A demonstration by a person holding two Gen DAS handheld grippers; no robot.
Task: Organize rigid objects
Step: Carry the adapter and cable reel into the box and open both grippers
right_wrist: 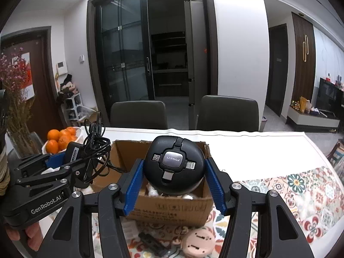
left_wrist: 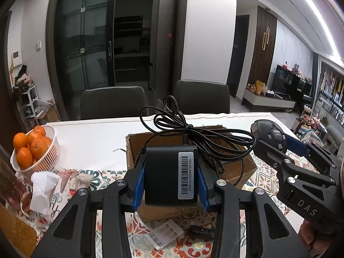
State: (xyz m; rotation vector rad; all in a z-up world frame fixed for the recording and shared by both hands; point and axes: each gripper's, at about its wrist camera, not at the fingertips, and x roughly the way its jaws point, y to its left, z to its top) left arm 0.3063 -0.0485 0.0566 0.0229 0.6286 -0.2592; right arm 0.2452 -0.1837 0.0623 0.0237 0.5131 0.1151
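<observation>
My left gripper (left_wrist: pixel 169 167) is shut on a black power adapter (left_wrist: pixel 167 176) with a barcode label; its tangled black cord (left_wrist: pixel 193 137) hangs over the open cardboard box (left_wrist: pixel 243 172). My right gripper (right_wrist: pixel 174 176) is shut on a round black PISEN multi-plug cable reel (right_wrist: pixel 173 165), held above the same box (right_wrist: pixel 172 210). The left gripper with the adapter (right_wrist: pixel 73 152) shows at the left of the right wrist view. The right gripper with the reel (left_wrist: pixel 268 133) shows at the right of the left wrist view. Some pale items lie inside the box, partly hidden.
A white basket of oranges (left_wrist: pixel 34 150) stands at the table's left. A crumpled tissue (left_wrist: pixel 43 189), a white strip (left_wrist: pixel 165 234), a small black item (left_wrist: pixel 200 232) and a pink round object (right_wrist: pixel 198 243) lie on the patterned cloth (right_wrist: pixel 301 193). Two dark chairs (left_wrist: pixel 114 103) stand behind the table.
</observation>
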